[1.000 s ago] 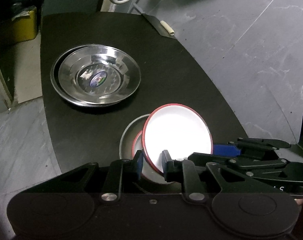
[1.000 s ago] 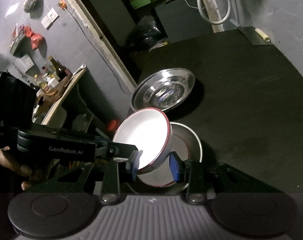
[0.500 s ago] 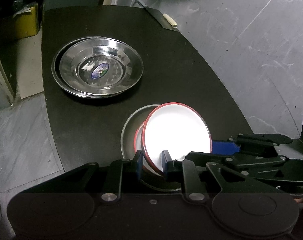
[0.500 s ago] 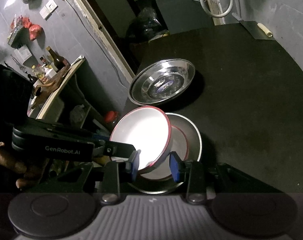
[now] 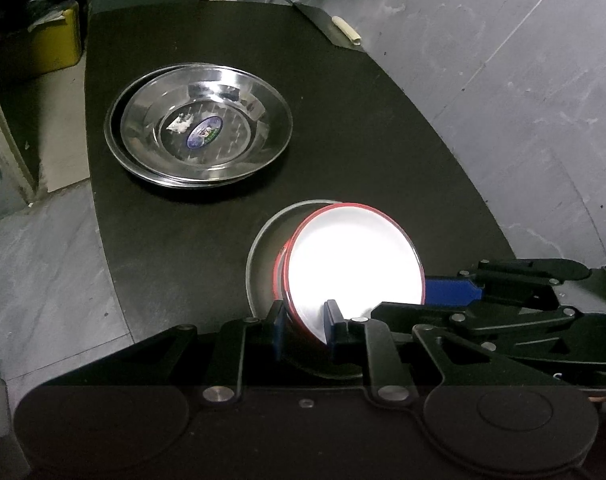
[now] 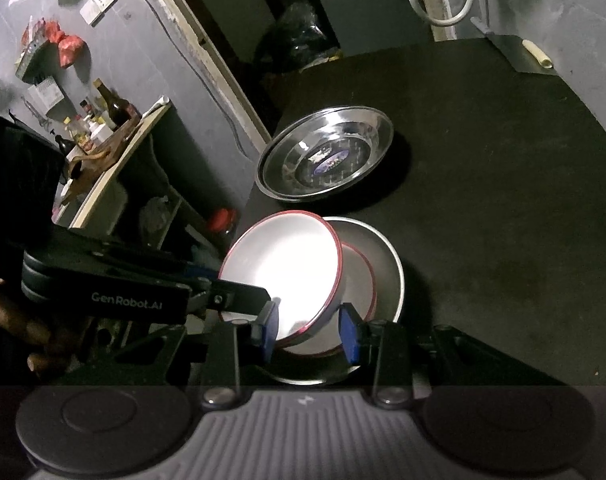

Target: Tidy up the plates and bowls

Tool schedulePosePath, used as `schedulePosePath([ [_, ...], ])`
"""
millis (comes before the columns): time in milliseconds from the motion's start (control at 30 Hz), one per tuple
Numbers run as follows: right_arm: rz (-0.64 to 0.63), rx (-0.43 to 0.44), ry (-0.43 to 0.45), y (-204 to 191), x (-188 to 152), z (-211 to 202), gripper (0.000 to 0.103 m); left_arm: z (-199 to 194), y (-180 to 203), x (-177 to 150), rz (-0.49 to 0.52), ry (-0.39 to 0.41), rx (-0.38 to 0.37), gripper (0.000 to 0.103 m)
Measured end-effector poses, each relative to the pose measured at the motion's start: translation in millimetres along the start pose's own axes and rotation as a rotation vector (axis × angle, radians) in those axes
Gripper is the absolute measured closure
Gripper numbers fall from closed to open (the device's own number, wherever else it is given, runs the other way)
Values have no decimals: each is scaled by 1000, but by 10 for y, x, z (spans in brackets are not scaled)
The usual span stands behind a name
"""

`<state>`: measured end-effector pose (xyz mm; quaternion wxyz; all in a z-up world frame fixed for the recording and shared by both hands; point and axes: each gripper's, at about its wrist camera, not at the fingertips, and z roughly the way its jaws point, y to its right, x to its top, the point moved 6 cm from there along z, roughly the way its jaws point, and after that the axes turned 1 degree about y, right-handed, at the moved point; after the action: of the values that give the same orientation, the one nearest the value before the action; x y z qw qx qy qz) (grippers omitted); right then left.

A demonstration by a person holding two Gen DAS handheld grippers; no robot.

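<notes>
Black table [image 5: 363, 128]: carries two groups of dishes, well apart.

Steel plates [image 5: 201, 126]: a nested stack at the far left of the table, the upper one bearing an oval sticker.

Grey plate [image 5: 263, 240]: lies flat near the table's near edge. A second red-rimmed dish [image 6: 361, 276] rests in it.

White bowl with red rim [image 5: 353, 264]: tilted, over the grey plate and the dish inside it.

Left gripper [image 5: 305, 326]: fingers narrowly parted, clamped on the bowl's near rim, one pad inside and one outside.

Right gripper [image 6: 311, 334]: blue pads set wider, straddling the bowl's rim; whether both pads press it cannot be told.
</notes>
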<state>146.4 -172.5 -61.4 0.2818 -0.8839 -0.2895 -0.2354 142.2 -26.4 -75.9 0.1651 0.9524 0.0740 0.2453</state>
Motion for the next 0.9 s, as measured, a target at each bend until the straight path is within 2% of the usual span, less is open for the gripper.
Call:
schedulePosePath([
  [267, -6, -12, -26, 20, -31, 32, 65, 41, 49, -9, 44, -30, 36, 83],
  [900, -43, -54, -36, -9, -49, 7, 65, 97, 75, 12, 70, -56, 52, 81],
])
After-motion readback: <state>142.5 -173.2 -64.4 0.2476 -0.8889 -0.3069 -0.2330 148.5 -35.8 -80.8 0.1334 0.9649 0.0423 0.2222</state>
